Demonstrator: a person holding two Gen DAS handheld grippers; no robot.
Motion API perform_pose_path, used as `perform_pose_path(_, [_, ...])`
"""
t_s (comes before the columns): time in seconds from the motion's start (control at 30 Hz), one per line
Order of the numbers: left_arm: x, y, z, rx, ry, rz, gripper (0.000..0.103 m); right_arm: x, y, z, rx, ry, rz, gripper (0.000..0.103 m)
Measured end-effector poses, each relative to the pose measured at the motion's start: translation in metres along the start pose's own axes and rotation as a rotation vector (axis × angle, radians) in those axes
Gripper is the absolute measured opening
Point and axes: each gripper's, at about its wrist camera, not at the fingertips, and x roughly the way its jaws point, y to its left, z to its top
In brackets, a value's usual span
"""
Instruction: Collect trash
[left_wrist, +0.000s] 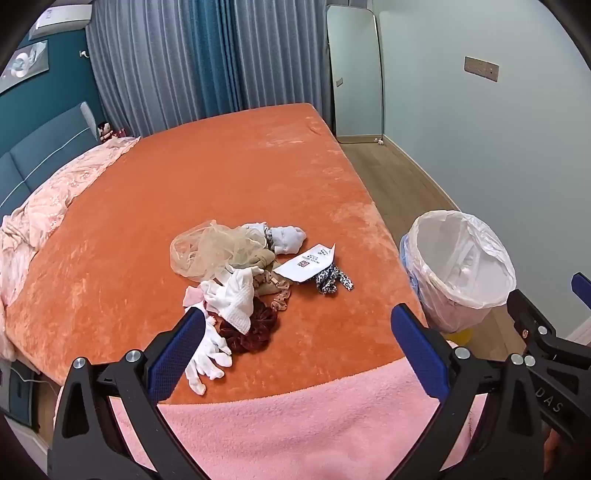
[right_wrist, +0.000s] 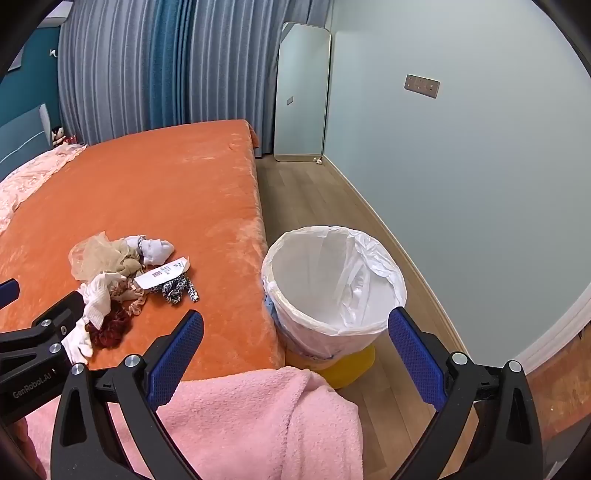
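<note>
Hovering, both empty | left gripper (left_wrist: 295, 354) spread wide, paper tag (left_wrist: 306, 263) straight above it at frame centre, long axis slanting up-right | right gripper (right_wrist: 295, 354) spread wide, nearer bin (right_wrist: 334, 275); tag (right_wrist: 160, 275) left-centre

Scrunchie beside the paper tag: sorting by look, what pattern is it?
Leopard print, black on white, on the scrunchie; clearest in the left wrist view.

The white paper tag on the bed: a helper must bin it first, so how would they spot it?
On the orange bedspread, find the small pile nearest the lined bin. The white paper tag lies on its bin side, the only flat, printed thing among soft fabrics.
</note>
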Motion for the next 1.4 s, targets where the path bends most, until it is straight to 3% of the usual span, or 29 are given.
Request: perform_pose_path(1.4, [-0.003, -0.008, 0.011, -0.002, -0.014, -0.005, 0.096, -0.001, -0.003, 0.004, -0.002, -0.002, -0.002, 0.096])
